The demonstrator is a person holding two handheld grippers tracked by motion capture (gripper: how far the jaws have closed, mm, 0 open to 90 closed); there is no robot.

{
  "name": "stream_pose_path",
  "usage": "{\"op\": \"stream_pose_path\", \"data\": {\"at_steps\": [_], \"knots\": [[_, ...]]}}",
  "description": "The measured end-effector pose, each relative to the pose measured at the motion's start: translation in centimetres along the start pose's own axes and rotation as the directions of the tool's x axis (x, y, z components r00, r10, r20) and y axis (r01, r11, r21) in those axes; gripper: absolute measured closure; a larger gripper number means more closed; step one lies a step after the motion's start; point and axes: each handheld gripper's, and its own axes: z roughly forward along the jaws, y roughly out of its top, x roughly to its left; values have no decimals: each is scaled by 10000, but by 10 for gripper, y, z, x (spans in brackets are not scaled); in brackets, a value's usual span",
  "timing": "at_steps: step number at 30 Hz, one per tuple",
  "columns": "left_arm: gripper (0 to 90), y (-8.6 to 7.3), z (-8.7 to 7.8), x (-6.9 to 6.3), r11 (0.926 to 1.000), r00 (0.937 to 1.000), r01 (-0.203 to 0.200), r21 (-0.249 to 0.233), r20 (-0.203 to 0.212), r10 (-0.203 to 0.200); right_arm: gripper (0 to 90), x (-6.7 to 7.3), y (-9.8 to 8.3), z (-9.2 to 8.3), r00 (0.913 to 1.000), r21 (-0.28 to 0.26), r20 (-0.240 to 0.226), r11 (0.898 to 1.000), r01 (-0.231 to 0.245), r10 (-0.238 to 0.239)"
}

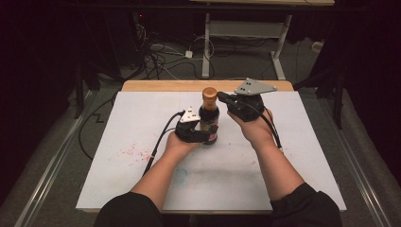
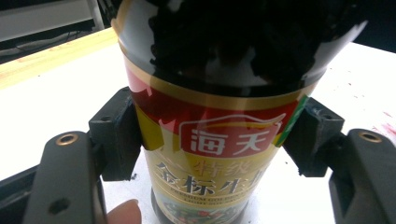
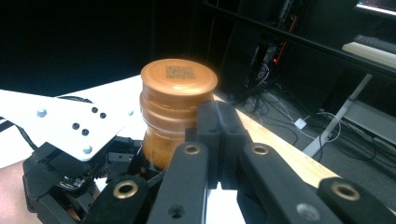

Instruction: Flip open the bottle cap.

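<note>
A dark sauce bottle [image 1: 209, 120] with a red and gold label and a copper-brown cap [image 1: 209, 93] stands upright on the white table sheet [image 1: 283, 156]. My left gripper [image 1: 204, 135] is shut on the bottle's lower body. In the left gripper view its pads [image 2: 116, 137] press both sides of the label [image 2: 210, 140]. My right gripper [image 1: 222, 98] hovers at cap height, just right of the cap. In the right gripper view its jaws [image 3: 219, 135] are shut together with nothing between them, their tips right beside the cap [image 3: 177, 88]; whether they touch it I cannot tell.
Red specks [image 1: 132, 152] and a faint blue smear [image 1: 179, 175] mark the sheet at the left front. A wooden table edge [image 1: 156, 85] runs along the back. Behind it, cables [image 1: 161, 52] and a desk's white legs [image 1: 206, 47] stand on the floor.
</note>
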Motion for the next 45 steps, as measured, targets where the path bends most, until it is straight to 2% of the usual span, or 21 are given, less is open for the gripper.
{"op": "stream_pose_path", "data": {"at_steps": [11,22,35,38,45], "knots": [[287,0,0,-1,10000,9999,-91,28,-65,91,900,1,2,-3,9998,16,-139,9999,122,-122],[291,-1,1,-2,9997,9995,-219,78,-209,220,900,2,4,-3,9997,130,-86,9996,241,-240],[295,-2,2,-3,9993,9989,-369,29,-292,370,900,1,6,-5,9999,59,-133,10000,-16,17],[295,-3,2,-3,9993,9988,-363,13,-322,363,900,2,9,-5,9998,247,16,9995,209,-210],[295,-3,2,-3,9990,9981,-431,67,-435,434,900,3,9,-4,9999,245,-92,9996,113,-111]]}}
